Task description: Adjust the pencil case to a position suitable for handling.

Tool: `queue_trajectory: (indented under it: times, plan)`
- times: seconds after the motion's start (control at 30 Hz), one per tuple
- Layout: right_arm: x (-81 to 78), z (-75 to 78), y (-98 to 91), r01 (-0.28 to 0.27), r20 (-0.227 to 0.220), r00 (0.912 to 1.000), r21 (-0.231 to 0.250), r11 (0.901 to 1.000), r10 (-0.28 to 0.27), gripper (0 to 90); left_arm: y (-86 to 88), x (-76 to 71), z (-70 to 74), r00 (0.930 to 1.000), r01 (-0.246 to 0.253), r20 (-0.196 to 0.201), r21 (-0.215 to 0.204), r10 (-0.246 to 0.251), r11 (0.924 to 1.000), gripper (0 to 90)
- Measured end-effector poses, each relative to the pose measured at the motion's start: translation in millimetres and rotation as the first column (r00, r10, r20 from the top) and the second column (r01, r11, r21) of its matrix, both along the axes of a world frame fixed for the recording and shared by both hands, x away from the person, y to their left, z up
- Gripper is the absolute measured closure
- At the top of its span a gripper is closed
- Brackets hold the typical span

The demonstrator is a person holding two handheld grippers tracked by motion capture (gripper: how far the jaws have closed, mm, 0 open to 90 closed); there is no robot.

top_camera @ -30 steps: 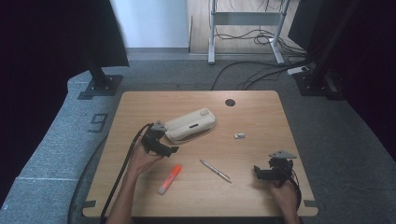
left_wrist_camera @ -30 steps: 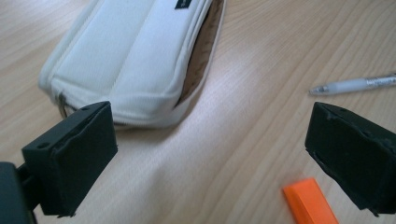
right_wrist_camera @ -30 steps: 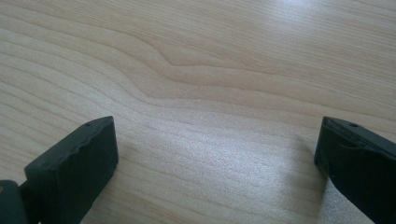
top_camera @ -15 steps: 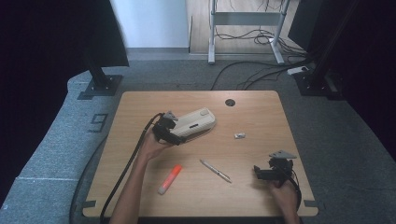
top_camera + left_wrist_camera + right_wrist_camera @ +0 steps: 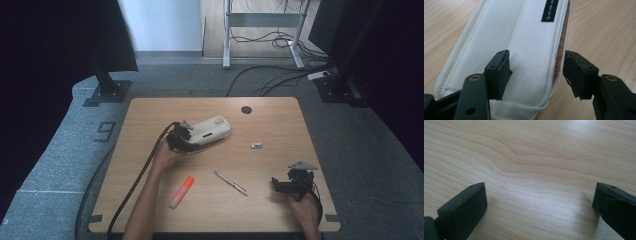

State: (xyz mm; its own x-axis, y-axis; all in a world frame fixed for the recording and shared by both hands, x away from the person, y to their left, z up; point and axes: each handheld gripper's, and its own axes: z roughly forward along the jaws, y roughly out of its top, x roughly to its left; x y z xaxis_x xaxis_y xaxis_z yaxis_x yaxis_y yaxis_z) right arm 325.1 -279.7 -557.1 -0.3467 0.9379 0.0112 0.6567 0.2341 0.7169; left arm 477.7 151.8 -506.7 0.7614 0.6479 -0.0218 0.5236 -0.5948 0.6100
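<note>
Left gripper view first, Ana: what stands between the jaws?

Ana: A white pouch. The left gripper has just been closing, and now it is about half spread over one long edge of the pouch. One pad lies over the cloth. The other stands free beside the edge, so I would not call it a pinch yet.

Ben: Why take it at that edge?

Ana: I think because the edge is the thinnest part. It is a folded, stitched border, easy to get both pads around. The middle is wide and flat.

Ben: And the material?

Ana: Woven canvas with a fine grain and two parallel seams along the length. The corners are rounded. There is a small black label with white print that I cannot read. A brown strip runs under the edge; whether it is a zip or a lining I cannot tell.

Ben: Where is the pouch in the high view?

Ana: It lies flat on the wooden table, left of the middle, with the left gripper at its near end. An orange highlighter and a slim metal pen lie apart from it, nearer to the person.

Ben: The other hand?

Ana: The right gripper waits at the near right corner. Its jaws are wide apart over bare wood, with nothing between them.
</note>
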Motion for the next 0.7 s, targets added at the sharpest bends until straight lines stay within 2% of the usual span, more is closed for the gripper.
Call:
queue_trajectory:
  times: [0.03, 0.1, 0.17, 0.2, 0.23, 0.33, 0.57, 0.63, 0.67, 0.7]
  plan:
    - [0.0, 0.0, 0.0, 0.000, 0.000, 1.0000, 0.000, 1.0000, 0.000, 0.0, 1.9, -1.4, -1.6, 0.9999, -0.006, 0.008, -0.001, 0.006, 1.0000, 44.9]
    - [0.0, 0.0, 0.0, 0.000, 0.000, 1.0000, 0.000, 1.0000, 0.000, 0.0, 2.3, -1.8, -2.6, 1.0000, -0.006, 0.007, 0.002, 0.006, 1.0000, 46.1]
    - [-0.1, 0.0, 0.0, 0.000, 0.000, 1.0000, 0.000, 1.0000, 0.000, 0.0, 1.3, -4.2, -4.2, 0.9996, -0.005, 0.027, 0.021, 0.005, 0.9998, 48.0]
    - [0.0, 0.0, 0.0, 0.000, 0.000, 1.0000, 0.000, 1.0000, 0.000, 0.0, -1.9, -7.8, -5.2, 0.9986, 0.001, 0.053, 0.057, -0.004, 0.9984, 50.0]
    - [0.0, 0.0, 0.0, 0.000, 0.000, 1.0000, 0.000, 1.0000, 0.000, 0.0, -3.4, -9.4, -5.9, 0.9976, 0.002, 0.069, 0.073, -0.007, 0.9973, 51.4]
    - [0.0, 0.0, 0.1, 0.000, 0.000, 1.0000, 0.000, 1.0000, 0.000, 0.0, -4.1, -11.1, -6.2, 0.9970, 0.004, 0.077, 0.086, -0.011, 0.9963, 54.7]
    - [0.0, 0.0, 0.1, 0.000, 0.000, 1.0000, 0.000, 1.0000, 0.000, 0.0, 3.5, -18.1, -0.9, 0.9974, 0.001, 0.072, 0.042, -0.004, 0.9991, 66.7]
    - [0.0, 0.0, 0.1, 0.000, 0.000, 1.0000, 0.000, 1.0000, 0.000, 0.0, 8.5, -21.7, 2.8, 0.9989, 0.002, 0.046, 0.012, -0.002, 0.9999, 69.6]
    - [0.0, 0.0, 0.1, 0.000, 0.000, 1.0000, 0.000, 1.0000, 0.000, 0.0, 8.5, -21.7, 2.8, 0.9989, 0.002, 0.046, 0.012, -0.002, 0.9999, 70.0]
    - [0.0, 0.0, 0.1, 0.000, 0.000, 1.0000, 0.000, 1.0000, 0.000, 0.0, 12.2, -24.0, 4.8, 0.9996, -0.003, 0.028, -0.012, 0.003, 0.9999, 70.8]
